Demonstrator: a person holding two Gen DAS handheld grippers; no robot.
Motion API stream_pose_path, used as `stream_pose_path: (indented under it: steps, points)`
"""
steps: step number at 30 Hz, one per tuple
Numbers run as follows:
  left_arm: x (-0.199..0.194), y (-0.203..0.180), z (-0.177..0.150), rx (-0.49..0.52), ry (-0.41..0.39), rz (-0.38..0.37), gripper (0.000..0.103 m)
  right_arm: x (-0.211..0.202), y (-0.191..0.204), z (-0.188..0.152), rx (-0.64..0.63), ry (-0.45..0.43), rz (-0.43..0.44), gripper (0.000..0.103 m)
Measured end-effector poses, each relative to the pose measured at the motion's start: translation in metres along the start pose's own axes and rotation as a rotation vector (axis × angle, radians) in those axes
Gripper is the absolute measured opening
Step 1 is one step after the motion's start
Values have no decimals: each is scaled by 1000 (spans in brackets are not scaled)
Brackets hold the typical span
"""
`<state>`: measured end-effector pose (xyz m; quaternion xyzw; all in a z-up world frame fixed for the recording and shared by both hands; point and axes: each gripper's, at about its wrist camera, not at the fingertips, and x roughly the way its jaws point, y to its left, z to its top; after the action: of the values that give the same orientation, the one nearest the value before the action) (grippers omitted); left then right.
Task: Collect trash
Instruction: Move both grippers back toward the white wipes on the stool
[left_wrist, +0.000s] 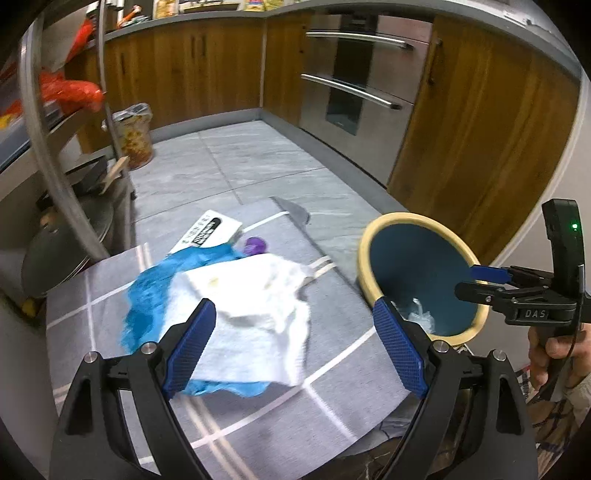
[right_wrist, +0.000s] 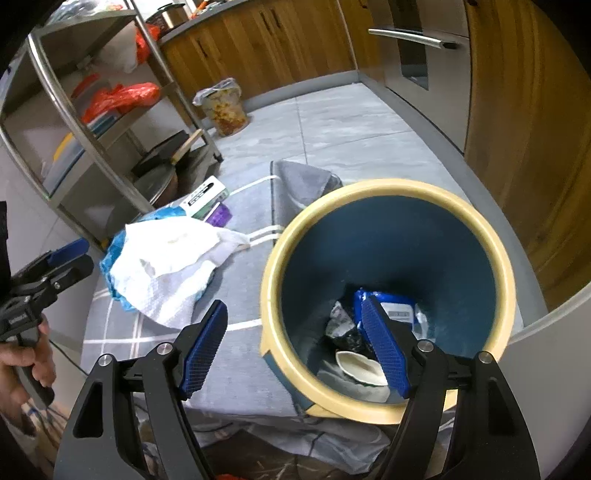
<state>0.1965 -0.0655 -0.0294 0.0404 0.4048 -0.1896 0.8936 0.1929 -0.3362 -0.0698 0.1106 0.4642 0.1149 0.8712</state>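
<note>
In a kitchen, the left tool (left_wrist: 293, 347) is hovering wide-jawed and empty over a crumpled white paper towel (left_wrist: 255, 314) lying on a blue plastic bag (left_wrist: 147, 306) on the grey checked mat (left_wrist: 332, 406) covering the table. Just beyond the pile, a white carton (left_wrist: 210, 230) and a small purple item (left_wrist: 255, 245) are lying together. The right tool (right_wrist: 293, 347) is also standing wide and holding nothing, one finger inside the mouth of the cream-rimmed blue bin (right_wrist: 388, 192), the other outside it. Wrappers and a white shell-shaped scrap (right_wrist: 360, 367) are sitting at the bin's bottom. A metal rack (right_wrist: 92, 129) is standing to the left.
</note>
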Motion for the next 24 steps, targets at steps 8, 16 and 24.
stream_pose_path:
  steps: [8,16,24]
  points:
    - [-7,32,-18,-44,29,59,86,5,14,1,-15,9,20,78]
    - [9,59,-36,-149,102,25,86,15,29,1,-36,30,37,78]
    - [15,75,-39,-247,109,-3,85,22,39,-1,-47,50,57,78]
